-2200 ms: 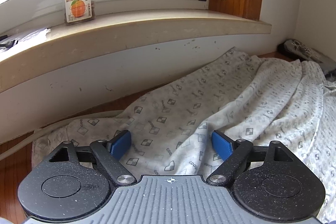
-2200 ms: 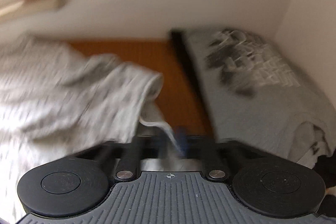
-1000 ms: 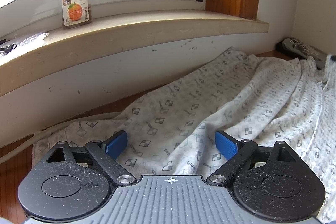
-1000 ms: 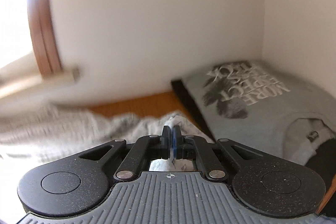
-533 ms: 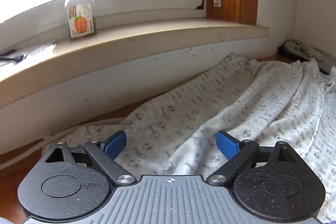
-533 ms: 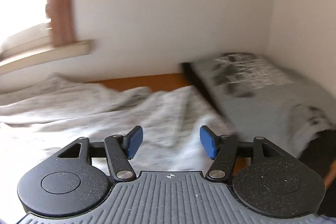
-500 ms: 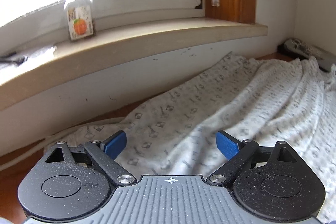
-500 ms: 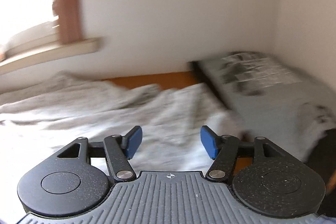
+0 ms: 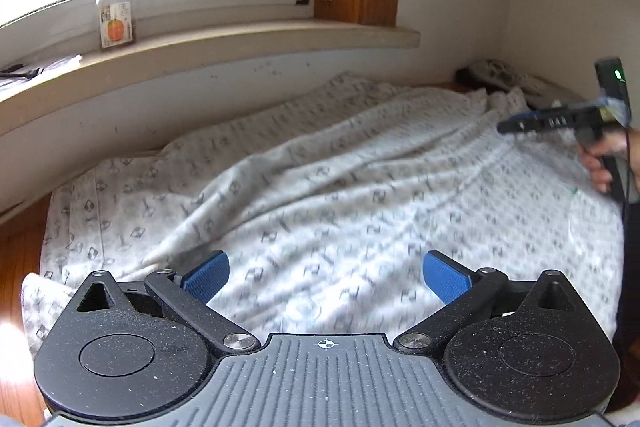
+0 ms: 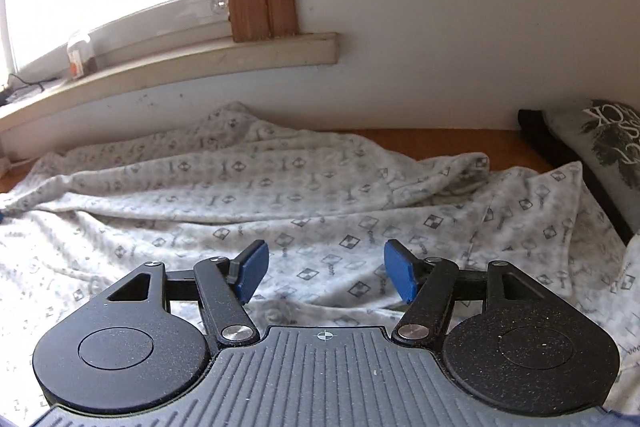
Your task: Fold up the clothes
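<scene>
Two grippers hover over one patterned garment point(image 9: 360, 187), and neither has hold of it.

From the left wrist, the left gripper point(image 9: 326, 273) has its blue pads spread wide and opening further, with cloth showing below the gap but nothing pressed between them. The garment lies rumpled across the wooden bench point(image 9: 16, 235), its far edge bunched against the wall under the window sill point(image 9: 240, 39); probably it was spread that way to lay it flat for the first fold. The near left hem ends just short of the bare wood, a free edge to pick up. At far right a hand point(image 9: 604, 163) carries the right gripper point(image 9: 520, 125) above the cloth's right side. A bottle point(image 9: 116, 13) stands on the sill, well clear.

From the right wrist, the right gripper point(image 10: 322, 269) stands parted, released, above the fabric. A loose corner point(image 10: 568, 171) lies ahead to the right, near a folded grey shirt point(image 10: 600, 139). Bare bench between the two is narrow, so room on that side looks tight; toward the wall a strip of wood stays open.
</scene>
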{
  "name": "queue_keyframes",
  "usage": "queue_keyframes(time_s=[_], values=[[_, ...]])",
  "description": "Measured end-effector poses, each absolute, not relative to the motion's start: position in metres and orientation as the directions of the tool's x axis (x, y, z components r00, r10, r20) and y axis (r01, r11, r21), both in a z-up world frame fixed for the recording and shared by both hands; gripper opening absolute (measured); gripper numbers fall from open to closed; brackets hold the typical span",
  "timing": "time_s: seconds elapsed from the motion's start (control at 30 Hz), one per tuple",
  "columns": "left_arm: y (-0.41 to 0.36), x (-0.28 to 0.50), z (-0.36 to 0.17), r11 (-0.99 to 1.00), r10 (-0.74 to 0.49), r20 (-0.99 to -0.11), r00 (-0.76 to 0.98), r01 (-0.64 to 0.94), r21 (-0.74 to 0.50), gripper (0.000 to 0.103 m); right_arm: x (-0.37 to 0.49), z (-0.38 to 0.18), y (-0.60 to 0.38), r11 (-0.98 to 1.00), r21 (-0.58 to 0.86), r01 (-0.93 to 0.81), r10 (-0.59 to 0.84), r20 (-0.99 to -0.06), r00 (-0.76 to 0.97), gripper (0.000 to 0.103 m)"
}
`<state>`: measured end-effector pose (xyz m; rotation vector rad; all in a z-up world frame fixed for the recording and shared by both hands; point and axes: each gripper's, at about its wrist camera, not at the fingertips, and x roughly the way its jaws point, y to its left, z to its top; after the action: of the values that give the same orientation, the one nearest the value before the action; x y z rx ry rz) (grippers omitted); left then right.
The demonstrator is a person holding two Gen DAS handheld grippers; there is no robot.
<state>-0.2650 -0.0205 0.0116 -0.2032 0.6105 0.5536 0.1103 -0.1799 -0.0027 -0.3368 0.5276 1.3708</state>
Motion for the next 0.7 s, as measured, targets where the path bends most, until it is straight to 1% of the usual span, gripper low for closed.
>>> queue_keyframes(time_s=[0.07,0.13,0.23,0.3,0.4,0.5,0.7], values=[[-0.022,-0.265,0.007,0.829,0.457,-0.598,0.659,-0.559,0.018,0.103,0.112,-0.006,-0.178,0.187,0.07,-0.98,0.83,-0.545,0.119,0.066],[-0.017,-0.267,0.005,0.827,0.445,-0.612,0.654,-0.562,0.002,0.103,0.119,-0.01,-0.175,0.209,0.09,-0.974,0.816,-0.565,0.123,0.066],[-0.008,-0.268,0.002,0.822,0.443,-0.629,0.639,-0.569,0.0,0.1,0.128,-0.011,-0.171,0.212,0.141,-0.967,0.821,-0.563,0.098,0.07],[-0.003,-0.268,0.001,0.821,0.444,-0.632,0.635,-0.571,0.004,0.099,0.131,-0.011,-0.166,0.215,0.151,-0.965,0.821,-0.563,0.095,0.071],[0.003,-0.269,0.001,0.835,0.432,-0.636,0.64,-0.551,0.013,0.099,0.125,-0.012,-0.152,0.222,0.098,-0.97,0.808,-0.576,0.127,0.071],[0.01,-0.267,0.001,0.838,0.434,-0.635,0.638,-0.545,0.025,0.099,0.116,-0.013,-0.134,0.22,0.02,-0.975,0.79,-0.59,0.166,0.074],[0.043,-0.261,0.003,0.836,0.447,-0.632,0.633,-0.547,0.043,0.099,0.117,-0.013,-0.099,0.235,0.017,-0.972,0.788,-0.588,0.181,0.076]])
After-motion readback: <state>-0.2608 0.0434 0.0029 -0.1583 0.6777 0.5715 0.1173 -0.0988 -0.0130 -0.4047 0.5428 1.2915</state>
